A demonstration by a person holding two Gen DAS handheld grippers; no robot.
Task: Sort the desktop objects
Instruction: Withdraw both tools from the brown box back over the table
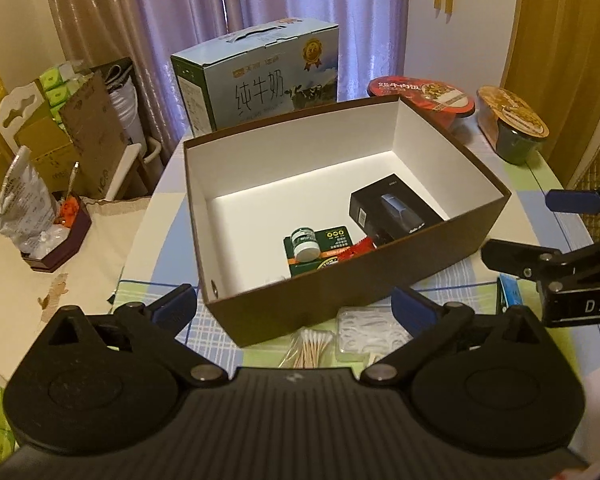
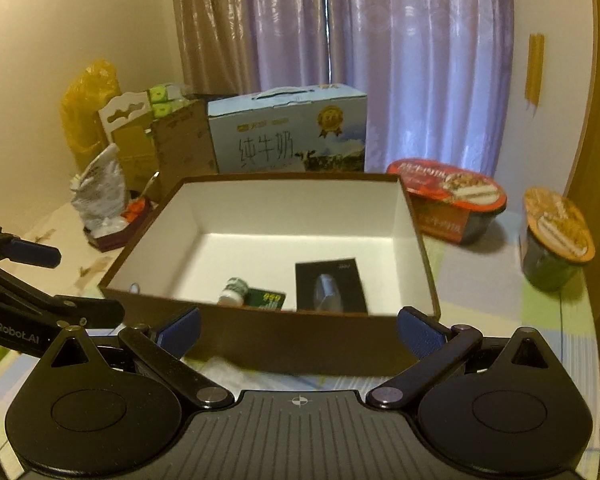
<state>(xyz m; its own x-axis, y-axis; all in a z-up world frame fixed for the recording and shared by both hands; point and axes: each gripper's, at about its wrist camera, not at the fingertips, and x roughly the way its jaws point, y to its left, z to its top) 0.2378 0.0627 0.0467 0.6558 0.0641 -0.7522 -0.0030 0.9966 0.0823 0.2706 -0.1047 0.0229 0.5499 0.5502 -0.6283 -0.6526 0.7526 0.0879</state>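
Both my left claw [image 1: 294, 306] and right claw [image 2: 298, 330] gape empty at the tabletop's near edge. Cotton swabs [image 1: 310, 350] lie unsorted against the brown box [image 1: 340, 284] wall. Reaching low, my fingers could shove the box or crush the packet.

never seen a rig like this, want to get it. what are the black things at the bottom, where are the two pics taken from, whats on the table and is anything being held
The black parts are two handheld grippers with blue pads, one in each of a person's hands. Each picture comes from a fisheye camera on one gripper, looking along its fingers. The left gripper and right gripper both stand open, holding nothing. On the table sits a brown box containing a black carton, a small jar and a green packet. In front of the box lie cotton swabs; behind it stand a milk carton and two instant-meal bowls.
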